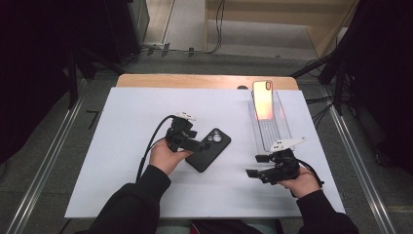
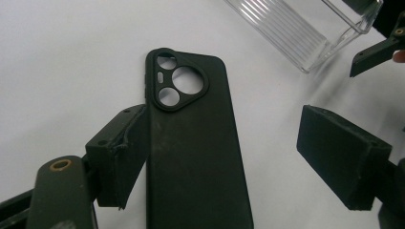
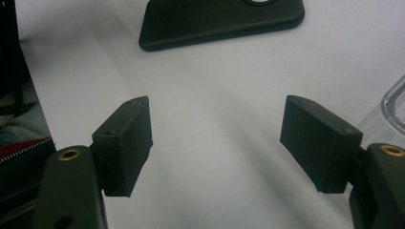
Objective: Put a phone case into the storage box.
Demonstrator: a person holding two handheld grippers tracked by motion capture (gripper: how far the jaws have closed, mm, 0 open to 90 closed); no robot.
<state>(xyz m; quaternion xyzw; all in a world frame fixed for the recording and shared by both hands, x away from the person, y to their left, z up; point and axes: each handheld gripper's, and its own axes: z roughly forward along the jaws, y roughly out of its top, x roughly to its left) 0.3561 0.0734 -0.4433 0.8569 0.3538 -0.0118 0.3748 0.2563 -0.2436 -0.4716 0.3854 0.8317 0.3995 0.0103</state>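
A black phone case (image 1: 210,148) lies back up on the white sheet (image 1: 126,146), its camera cut-outs (image 2: 175,85) facing me. My left gripper (image 1: 198,144) stands open astride it. The case (image 2: 196,157) runs up between the jaws, with the left pad (image 2: 122,152) at its edge and the right pad (image 2: 339,160) well clear of it. A glossy orange-pink phone (image 1: 263,100) leans in a clear ribbed holder (image 1: 271,127) at the back right. My right gripper (image 1: 254,165) hovers open near the holder's front end, nothing between its pads (image 3: 217,143).
The case's near end (image 3: 224,21) lies ahead of the right gripper, and the clear holder's corner (image 3: 394,112) sits at that view's right. The holder (image 2: 305,33) also lies beyond the case. The sheet's front edge (image 1: 195,214) is close to both forearms.
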